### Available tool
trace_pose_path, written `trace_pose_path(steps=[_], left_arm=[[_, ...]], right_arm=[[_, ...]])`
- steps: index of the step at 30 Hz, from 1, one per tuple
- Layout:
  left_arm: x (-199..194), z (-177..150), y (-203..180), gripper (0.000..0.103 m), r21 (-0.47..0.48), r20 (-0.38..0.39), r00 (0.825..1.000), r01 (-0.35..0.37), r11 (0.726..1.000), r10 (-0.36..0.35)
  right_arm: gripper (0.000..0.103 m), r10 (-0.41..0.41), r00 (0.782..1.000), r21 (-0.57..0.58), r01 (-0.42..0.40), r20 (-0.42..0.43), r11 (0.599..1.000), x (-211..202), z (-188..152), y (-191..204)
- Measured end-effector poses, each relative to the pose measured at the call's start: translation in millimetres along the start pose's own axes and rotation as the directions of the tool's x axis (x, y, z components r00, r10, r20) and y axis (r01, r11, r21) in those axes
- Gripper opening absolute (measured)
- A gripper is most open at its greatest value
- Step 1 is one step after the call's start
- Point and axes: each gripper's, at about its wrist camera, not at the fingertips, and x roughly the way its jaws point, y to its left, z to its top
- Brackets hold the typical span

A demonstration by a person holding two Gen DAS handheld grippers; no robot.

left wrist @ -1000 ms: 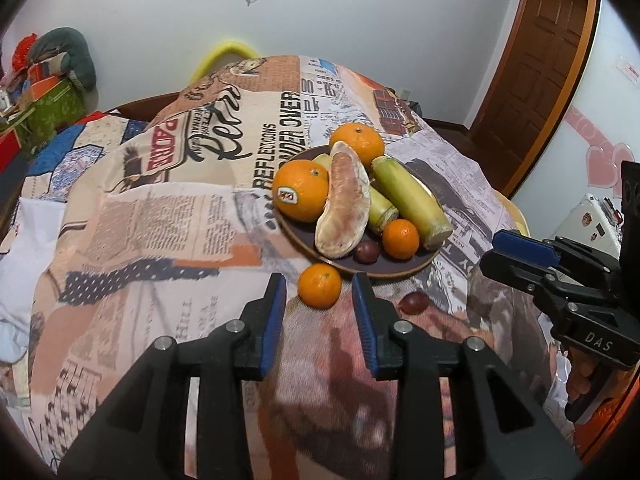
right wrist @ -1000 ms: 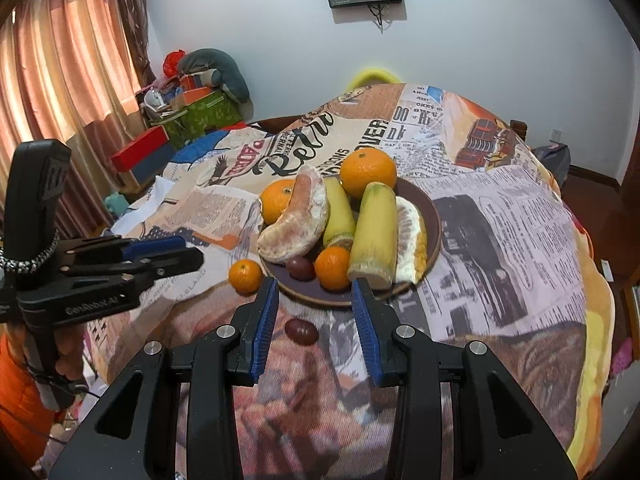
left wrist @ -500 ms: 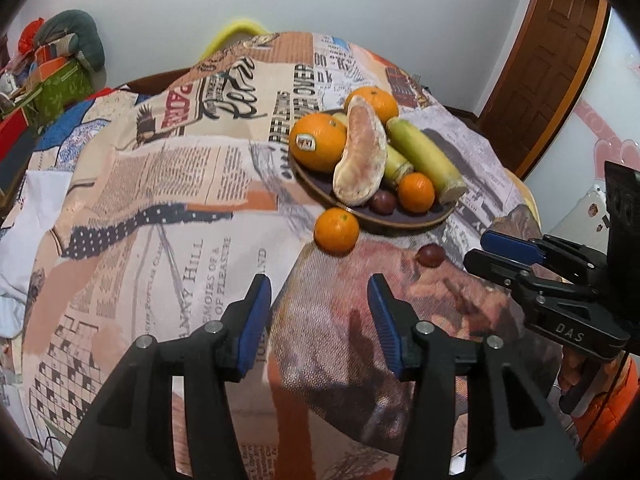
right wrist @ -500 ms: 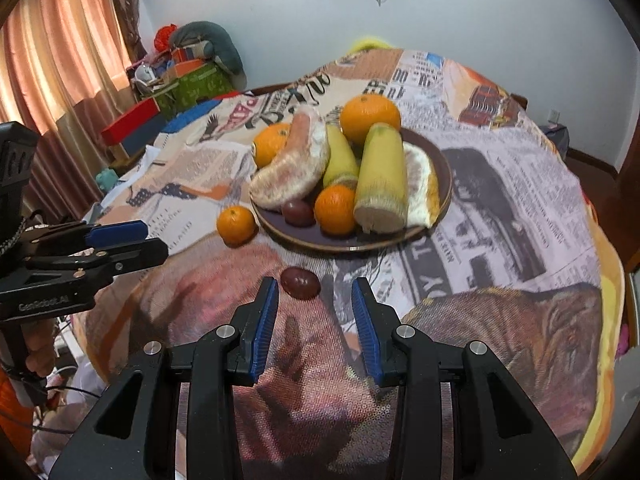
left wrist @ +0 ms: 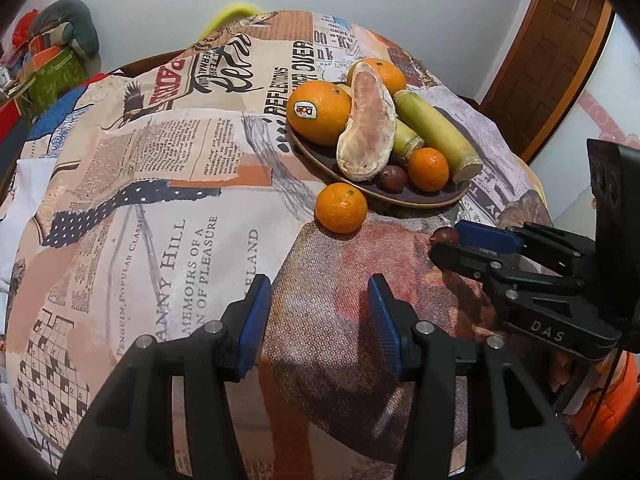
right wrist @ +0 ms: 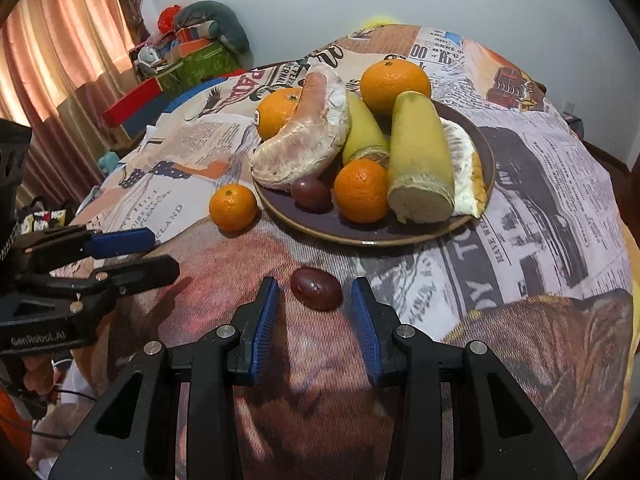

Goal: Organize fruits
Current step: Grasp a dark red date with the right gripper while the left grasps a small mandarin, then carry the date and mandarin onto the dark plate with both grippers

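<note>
A dark plate (right wrist: 360,242) holds oranges, a peeled pomelo piece (right wrist: 304,148), green cane sections and a small dark fruit. A loose mandarin (left wrist: 341,208) lies on the newspaper-print cloth beside the plate's rim (left wrist: 420,202), a little beyond my left gripper (left wrist: 318,292), which stands open with nothing between its blue pads. A loose dark purple fruit (right wrist: 316,288) lies on the cloth just in front of the plate. My right gripper (right wrist: 315,286) is open, its tips on either side of that fruit with gaps showing. In the left wrist view that gripper (left wrist: 472,240) partly hides the fruit.
The round table's edge drops away on the right and near sides. A brown door (left wrist: 560,60) stands at the far right. Stacked boxes and cushions (right wrist: 192,52) sit by a curtain (right wrist: 60,48) at the far left. The left gripper (right wrist: 136,252) hovers left of the mandarin (right wrist: 233,207).
Both grippers have sunk closer to the cloth. The left jaws stand wider than a second ago. The right tips have come down around the loose dark fruit.
</note>
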Motion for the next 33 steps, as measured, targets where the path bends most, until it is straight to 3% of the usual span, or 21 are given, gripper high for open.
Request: trace_pose_path(steps=[2, 3, 16, 27, 32, 33], left_arm=[[1.1, 0.8, 0.2, 0.05, 0.0, -0.001, 1.0, -0.001, 1.0, 0.001], [1.5, 1.4, 0.0, 0.05, 0.001, 0.0, 1.0, -0.001, 1.0, 0.001], [6.9, 22.9, -12.2, 0.05, 0.034, 0.031, 1.0, 0.0, 0.999, -0.001], [35.4, 42.4, -23.4, 0.05, 0.06, 0.006, 1.0, -0.012, 0.998, 0.012], [39.0, 43.0, -26.8, 0.043, 0.071, 0.01, 0.999, -0.033, 0.997, 0.032], [38.9, 43.0, -27.1, 0.037, 0.076, 0.014, 0.999, -0.042, 0.996, 0.041]], right_arm=[[0.022, -0.009, 1.0, -0.006, 0.009, 0.002, 1.0, 0.4, 0.5, 0.6], [0.022, -0.009, 1.0, -0.012, 0.009, 0.002, 1.0, 0.1, 0.3, 1.2], [0.021, -0.001, 0.999, 0.026, 0.0, 0.053, 1.0, -23.0, 2.2, -11.2], [0.021, -0.039, 0.994, 0.059, 0.033, 0.102, 0.998, -40.1, 5.6, -30.7], [0.021, -0.051, 0.992, 0.074, 0.043, 0.115, 0.996, -45.5, 5.6, -38.4], [0.021, -0.053, 0.992, 0.078, 0.044, 0.119, 0.996, -46.7, 5.5, -39.9]])
